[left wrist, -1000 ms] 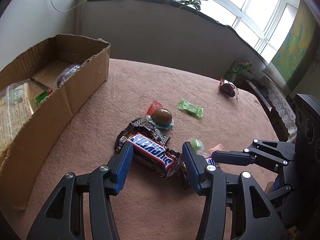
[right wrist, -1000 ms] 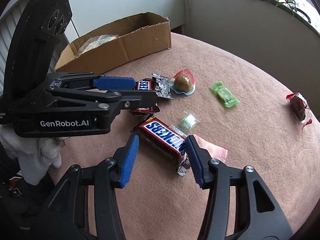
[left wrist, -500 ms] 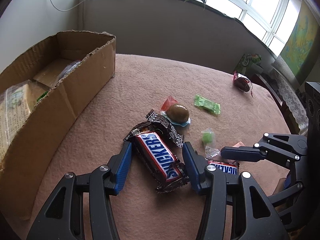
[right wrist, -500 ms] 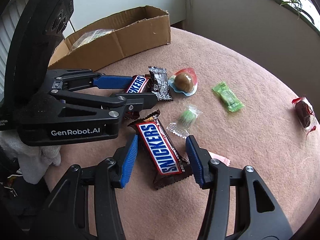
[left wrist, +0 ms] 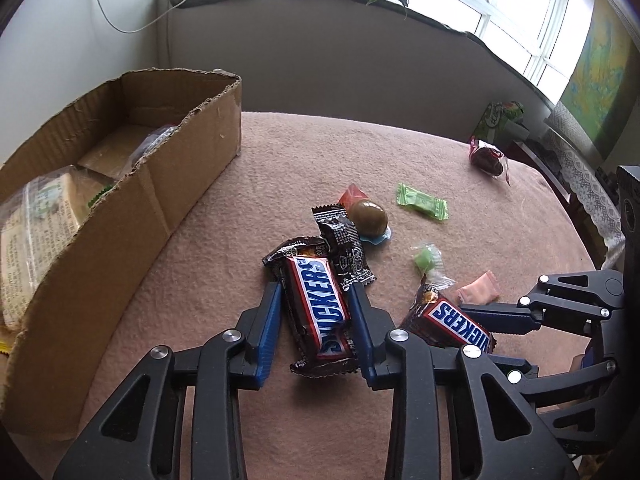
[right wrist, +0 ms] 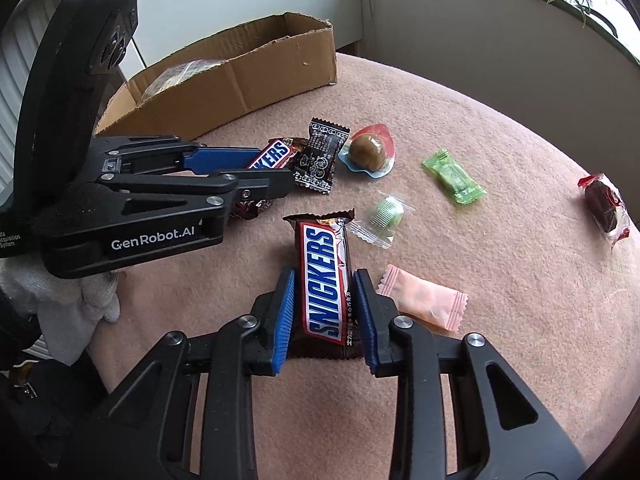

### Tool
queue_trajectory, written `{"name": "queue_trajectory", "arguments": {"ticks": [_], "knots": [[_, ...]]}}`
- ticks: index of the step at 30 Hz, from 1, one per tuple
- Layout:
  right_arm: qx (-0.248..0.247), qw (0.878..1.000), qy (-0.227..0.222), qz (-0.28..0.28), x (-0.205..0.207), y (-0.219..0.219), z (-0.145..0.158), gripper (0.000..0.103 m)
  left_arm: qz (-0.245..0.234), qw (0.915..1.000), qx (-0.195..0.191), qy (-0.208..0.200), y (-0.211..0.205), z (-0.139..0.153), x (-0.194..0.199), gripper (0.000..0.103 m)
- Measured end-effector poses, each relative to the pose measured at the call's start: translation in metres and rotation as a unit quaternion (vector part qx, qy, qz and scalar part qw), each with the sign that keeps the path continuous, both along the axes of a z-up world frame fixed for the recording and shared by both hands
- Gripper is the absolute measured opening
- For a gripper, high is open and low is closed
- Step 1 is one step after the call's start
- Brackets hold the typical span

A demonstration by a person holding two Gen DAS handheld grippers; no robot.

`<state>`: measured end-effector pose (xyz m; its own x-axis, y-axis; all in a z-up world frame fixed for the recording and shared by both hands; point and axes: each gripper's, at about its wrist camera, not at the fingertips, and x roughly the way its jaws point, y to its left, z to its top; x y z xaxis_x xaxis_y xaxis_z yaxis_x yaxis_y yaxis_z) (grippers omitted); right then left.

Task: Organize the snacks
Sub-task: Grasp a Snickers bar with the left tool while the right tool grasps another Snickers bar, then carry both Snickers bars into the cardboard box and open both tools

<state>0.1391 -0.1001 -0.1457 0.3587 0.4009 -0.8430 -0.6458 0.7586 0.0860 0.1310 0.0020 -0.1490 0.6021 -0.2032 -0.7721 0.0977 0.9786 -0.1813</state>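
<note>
My left gripper is shut on a Snickers bar, its blue pads pressed on both long sides, low over the pink blanket. My right gripper is shut on a second Snickers bar. That bar also shows in the left wrist view, held by the right gripper's fingers. The left gripper and its bar show in the right wrist view. A cardboard box with bagged snacks stands at the left.
Loose on the blanket lie a black wrapper, a brown ball candy, a green candy, a clear-wrapped green sweet, a pink packet and a red-wrapped dark candy. A wall and windowsill stand behind.
Both grippers have closed on their Snickers bars, which were lying loose between open jaws. Each bar has turned to lie along the fingers.
</note>
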Motion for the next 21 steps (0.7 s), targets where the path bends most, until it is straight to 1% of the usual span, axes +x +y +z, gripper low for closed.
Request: {"name": "queue_trajectory", "arguments": {"ticks": [2, 7, 10, 12, 15, 16, 21], "knots": [[0.007, 1.000, 0.001, -0.010, -0.003, -0.003, 0.000, 0.030, 0.001, 1.0000, -0.001, 0.000, 0.002, -0.001, -0.004, 0.028], [0.018, 0.999, -0.003, -0.037, -0.009, -0.007, -0.001, 0.030, 0.008, 1.0000, -0.001, -0.002, 0.008, -0.001, -0.014, 0.027], [0.008, 0.999, -0.022, -0.044, -0.016, -0.005, -0.002, 0.030, 0.007, 1.0000, 0.003, -0.001, 0.006, -0.001, -0.010, 0.028], [0.005, 0.998, -0.029, -0.054, -0.020, -0.004, -0.002, 0.030, 0.006, 0.9999, 0.015, 0.004, 0.002, -0.002, -0.006, 0.029], [0.012, 0.997, -0.030, -0.067, -0.021, -0.005, -0.002, 0.030, 0.003, 0.9992, 0.040, -0.005, -0.005, -0.004, -0.004, 0.029], [0.016, 0.997, -0.028, -0.071, -0.021, -0.006, -0.002, 0.030, 0.004, 0.9991, 0.041, -0.006, -0.005, -0.003, -0.004, 0.028], [0.026, 0.996, -0.026, -0.082, -0.023, -0.006, 0.002, 0.030, 0.017, 0.9997, 0.010, -0.013, 0.006, 0.001, -0.012, 0.027]]}}
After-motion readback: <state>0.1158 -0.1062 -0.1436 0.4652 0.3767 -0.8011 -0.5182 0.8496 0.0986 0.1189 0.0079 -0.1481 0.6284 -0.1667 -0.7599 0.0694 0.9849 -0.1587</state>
